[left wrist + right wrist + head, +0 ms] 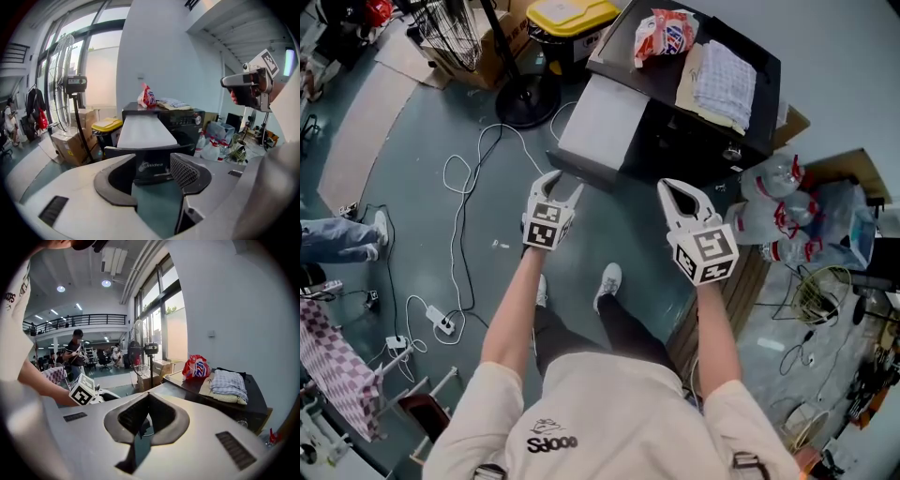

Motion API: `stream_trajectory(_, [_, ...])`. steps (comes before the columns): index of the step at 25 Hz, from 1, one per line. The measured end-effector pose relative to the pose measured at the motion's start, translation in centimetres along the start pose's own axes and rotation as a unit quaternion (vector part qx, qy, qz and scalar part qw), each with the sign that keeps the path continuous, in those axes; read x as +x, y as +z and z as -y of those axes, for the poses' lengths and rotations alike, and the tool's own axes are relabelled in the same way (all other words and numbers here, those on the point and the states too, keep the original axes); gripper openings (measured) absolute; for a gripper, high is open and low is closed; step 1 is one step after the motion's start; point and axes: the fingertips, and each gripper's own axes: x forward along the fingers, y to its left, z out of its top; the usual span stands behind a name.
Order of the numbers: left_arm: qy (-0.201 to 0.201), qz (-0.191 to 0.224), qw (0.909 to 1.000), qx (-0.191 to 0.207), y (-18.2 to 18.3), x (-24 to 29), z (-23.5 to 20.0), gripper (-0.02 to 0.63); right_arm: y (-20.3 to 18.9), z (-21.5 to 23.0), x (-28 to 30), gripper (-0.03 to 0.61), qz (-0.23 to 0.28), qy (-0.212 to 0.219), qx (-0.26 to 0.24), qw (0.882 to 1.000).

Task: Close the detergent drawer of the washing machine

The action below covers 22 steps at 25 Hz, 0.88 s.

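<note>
The black washing machine (703, 141) stands ahead of me, and its detergent drawer (602, 122) is pulled far out towards me, pale top showing. My left gripper (562, 183) hovers just in front of the drawer's dark front panel (152, 164), apart from it. Its jaws are open with nothing between them; the panel shows through the gap. My right gripper (670, 186) is to the right, near the machine's front corner, shut and empty. In the right gripper view the right gripper's (150, 395) tips meet, and the machine's top (234, 404) lies to the right.
A red bag (666, 37) and folded towels (722, 80) lie on the machine. A fan base (525, 103) and a yellow-lidded bin (572, 17) stand left of it. Cables (464, 187) trail over the floor at left; water bottles (778, 206) sit at right.
</note>
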Motion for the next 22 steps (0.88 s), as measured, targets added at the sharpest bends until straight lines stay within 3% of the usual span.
stream_trajectory(4, [0.006,-0.006,0.9999,-0.010,-1.4,2.0,-0.4,0.256,-1.2,0.8,0.8,0.006,-0.006,-0.001,0.013,1.000])
stream_trajectory(9, [0.016,0.014,0.9996,-0.016,-0.9,3.7,-0.8,0.268,-2.6,1.5,1.4,0.006,-0.018,-0.004,0.021,1.000])
stream_trajectory(22, [0.036,0.027,0.9988,-0.018,-0.3,3.8,-0.9,0.275,-3.5,2.2,2.1,0.006,-0.033,0.008,0.013,0.999])
